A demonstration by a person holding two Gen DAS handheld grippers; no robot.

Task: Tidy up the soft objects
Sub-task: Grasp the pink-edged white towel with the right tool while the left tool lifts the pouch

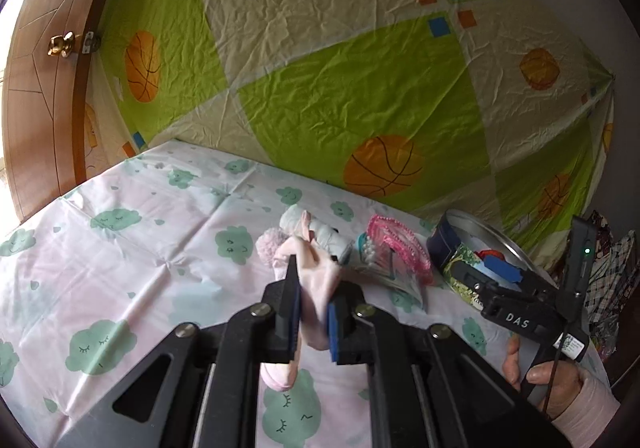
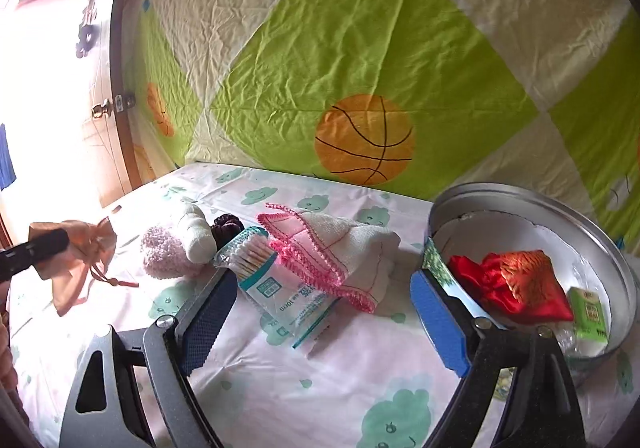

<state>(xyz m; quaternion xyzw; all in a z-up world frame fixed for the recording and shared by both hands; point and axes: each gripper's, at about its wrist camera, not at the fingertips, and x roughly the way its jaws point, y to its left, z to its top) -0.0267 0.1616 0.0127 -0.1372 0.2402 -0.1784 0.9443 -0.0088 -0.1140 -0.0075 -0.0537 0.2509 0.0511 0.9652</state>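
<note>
A crinkled bedsheet (image 2: 360, 48) of green and cream diamonds with orange basketballs fills the upper frame. Below it lies a smooth tablecloth (image 1: 120, 248) printed with mint clouds. At lower right sits a round metal tin (image 2: 600, 232) holding a shiny red satin pouch (image 2: 516, 284). At centre lie a white towel (image 2: 352, 248) edged in pink crochet, a fuzzy pink sock (image 2: 164, 252) and a packet of cotton swabs (image 2: 260, 264). The left gripper (image 1: 314, 322) is clamped on a soft pink drawstring pouch (image 1: 316, 284), lifted above the cloth at left. The right gripper (image 2: 320, 322) stands wide apart.
</note>
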